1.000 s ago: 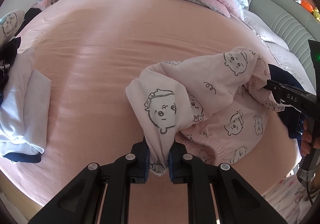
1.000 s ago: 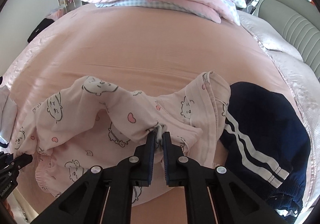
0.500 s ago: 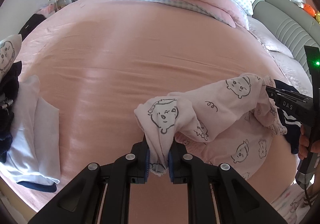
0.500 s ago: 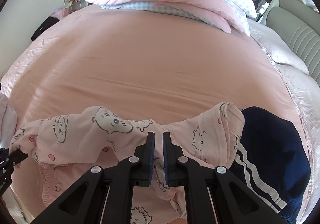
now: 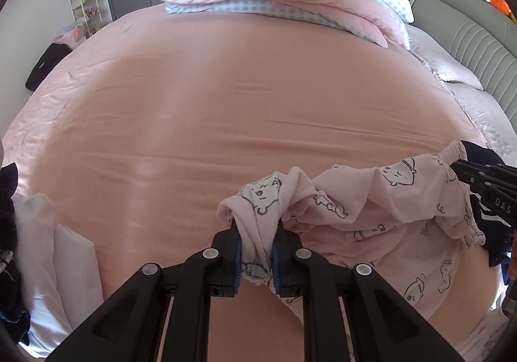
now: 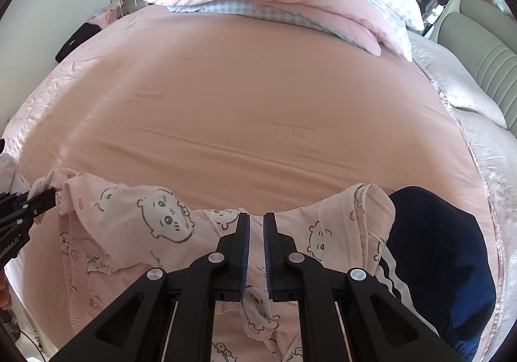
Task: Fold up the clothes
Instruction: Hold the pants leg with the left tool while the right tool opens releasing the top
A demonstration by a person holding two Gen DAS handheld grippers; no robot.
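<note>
The only readable lettering is "DAS", in white capitals on the black body of the right gripper (image 5: 454, 167), seen in the left wrist view at the far right edge, to the right of the left gripper's (image 5: 257, 252) own fingers. The word runs off toward the frame edge, so any further letters cannot be made out. The pink pajama garment (image 5: 371, 200) held between the two carries cartoon faces and small squiggles only, none of them readable as letters.
</note>
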